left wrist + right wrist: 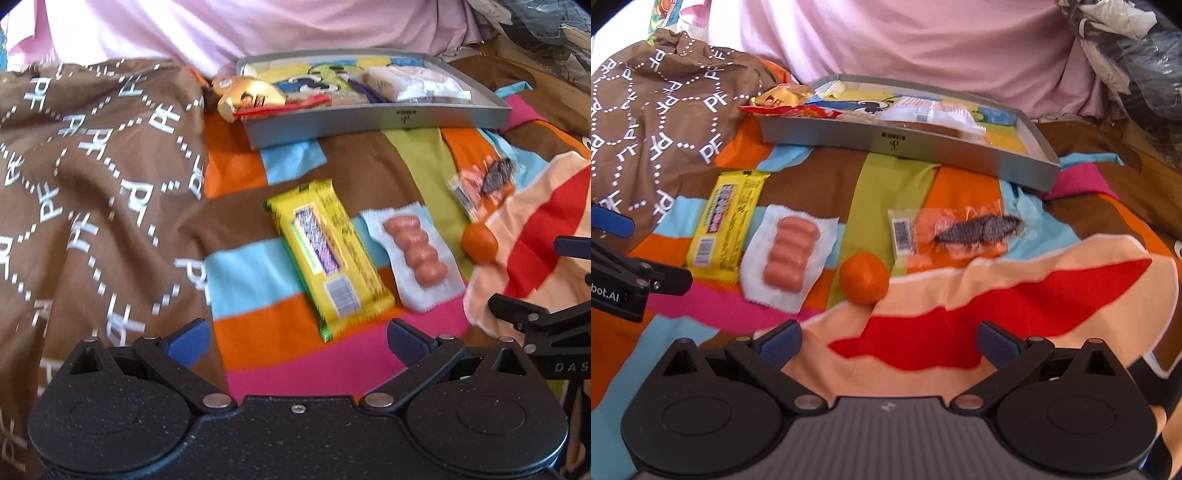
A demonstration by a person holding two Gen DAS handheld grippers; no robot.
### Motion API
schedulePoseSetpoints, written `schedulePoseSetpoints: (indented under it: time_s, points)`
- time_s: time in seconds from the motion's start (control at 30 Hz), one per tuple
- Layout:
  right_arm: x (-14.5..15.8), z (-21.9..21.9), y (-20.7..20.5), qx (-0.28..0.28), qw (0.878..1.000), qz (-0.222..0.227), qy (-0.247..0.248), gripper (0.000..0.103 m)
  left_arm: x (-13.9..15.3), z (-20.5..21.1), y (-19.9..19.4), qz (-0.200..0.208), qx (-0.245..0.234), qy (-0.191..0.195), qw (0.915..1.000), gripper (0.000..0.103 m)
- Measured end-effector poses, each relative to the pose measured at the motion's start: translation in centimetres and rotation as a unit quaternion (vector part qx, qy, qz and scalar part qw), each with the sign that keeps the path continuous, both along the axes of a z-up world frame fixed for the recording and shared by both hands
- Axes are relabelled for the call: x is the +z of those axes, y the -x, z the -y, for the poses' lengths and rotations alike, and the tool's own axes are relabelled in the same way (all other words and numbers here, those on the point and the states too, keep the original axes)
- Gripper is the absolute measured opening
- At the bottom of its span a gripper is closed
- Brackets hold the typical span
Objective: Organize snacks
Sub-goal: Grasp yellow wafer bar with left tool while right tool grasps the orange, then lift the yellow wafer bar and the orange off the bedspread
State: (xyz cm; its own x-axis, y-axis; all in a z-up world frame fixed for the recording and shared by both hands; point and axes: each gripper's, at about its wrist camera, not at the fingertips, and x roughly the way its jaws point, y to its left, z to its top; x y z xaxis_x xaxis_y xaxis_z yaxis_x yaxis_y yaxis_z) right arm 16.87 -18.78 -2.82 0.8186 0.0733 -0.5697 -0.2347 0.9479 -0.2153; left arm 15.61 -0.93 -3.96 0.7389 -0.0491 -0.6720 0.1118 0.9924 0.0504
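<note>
Both my left gripper (pixel 299 341) and right gripper (pixel 889 343) hang empty with jaws spread wide. Just ahead on the bedspread (pixel 303 354) lie four loose snacks: yellow bar (pixel 327 254), sausage pack (pixel 415 254), orange (pixel 864 277), fish packet (pixel 956 230). Beyond, the grey tray (pixel 908 138) already holds several packets, so I judge the sorting roughly half done.
</note>
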Motion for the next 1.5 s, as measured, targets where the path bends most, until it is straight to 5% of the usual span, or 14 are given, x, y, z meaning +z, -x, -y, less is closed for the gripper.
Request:
schedulePoseSetpoints:
  time_s: [0.37,0.77,1.07,1.4,1.5]
  points:
    - [-1.7,-2.1,-2.2,-0.025,0.998,0.039,0.042,0.101,0.0,0.3,-3.8,0.023,0.021,0.051,0.9982,0.1]
    - [-1.9,-2.7,-2.6,0.0,0.998,0.056,0.022,0.069,-0.4,0.2,-5.0,0.019,0.034,0.091,0.9951,0.087]
    - [-2.2,-2.7,-2.7,0.003,0.999,0.053,0.01,0.064,-0.4,-0.2,-4.8,0.016,0.043,0.102,0.9937,0.074]
    - [-2.3,-2.9,-2.3,0.024,0.998,0.056,0.001,0.039,-0.4,-0.6,-4.6,0.016,0.045,0.11,0.9927,0.058]
    - [-2.3,-2.9,-2.2,0.024,0.998,0.055,-0.004,0.038,-0.4,-0.8,-4.4,0.011,0.036,0.117,0.9924,0.055]
